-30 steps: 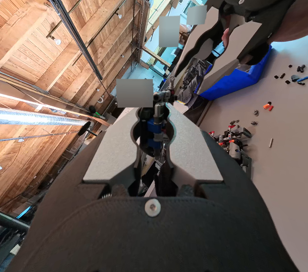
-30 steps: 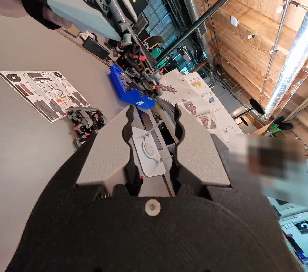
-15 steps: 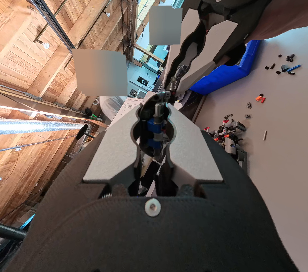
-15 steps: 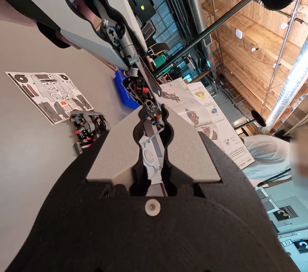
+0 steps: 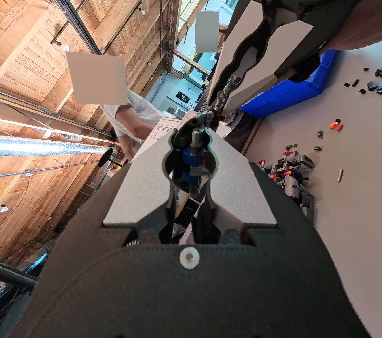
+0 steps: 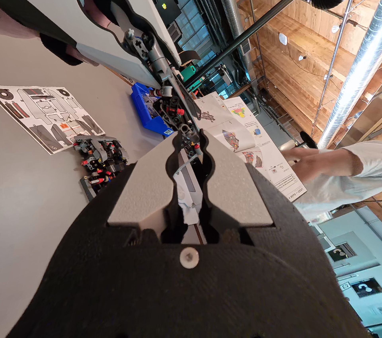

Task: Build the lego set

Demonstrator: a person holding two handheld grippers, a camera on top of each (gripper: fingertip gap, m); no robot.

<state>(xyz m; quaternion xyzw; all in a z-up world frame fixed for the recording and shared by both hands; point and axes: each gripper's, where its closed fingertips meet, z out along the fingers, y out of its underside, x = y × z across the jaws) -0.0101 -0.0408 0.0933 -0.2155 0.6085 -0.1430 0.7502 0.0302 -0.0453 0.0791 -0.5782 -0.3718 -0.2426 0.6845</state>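
My left gripper [image 5: 192, 131] is shut on a long lego assembly [image 5: 191, 162] of blue, grey and black parts and holds it in the air above the grey table [image 5: 341, 235]. In the right wrist view the same assembly [image 6: 171, 108] runs from the left gripper [image 6: 142, 46] at the upper left down into my right gripper [image 6: 189, 138]. The right gripper's jaws stand narrow around the assembly's far end. In the left wrist view the right gripper [image 5: 218, 102] reaches in from the upper right and meets the assembly's tip.
A second lego build [image 5: 289, 172] [image 6: 101, 158] lies on the table. Near it are a blue parts bin [image 5: 289, 92] [image 6: 148, 117], a sticker sheet [image 6: 41, 115], open instruction pages [image 6: 237, 135], loose small pieces [image 5: 334, 126] and a white pin [image 5: 340, 175]. A person in a white shirt [image 6: 341, 172] stands beyond the table. One gripper's finger ends stand about 5 centimetres off the other's.
My right gripper moved in to the assembly's far end and its jaws went from wide open to narrow around it. The left gripper kept its hold. A person came into view.
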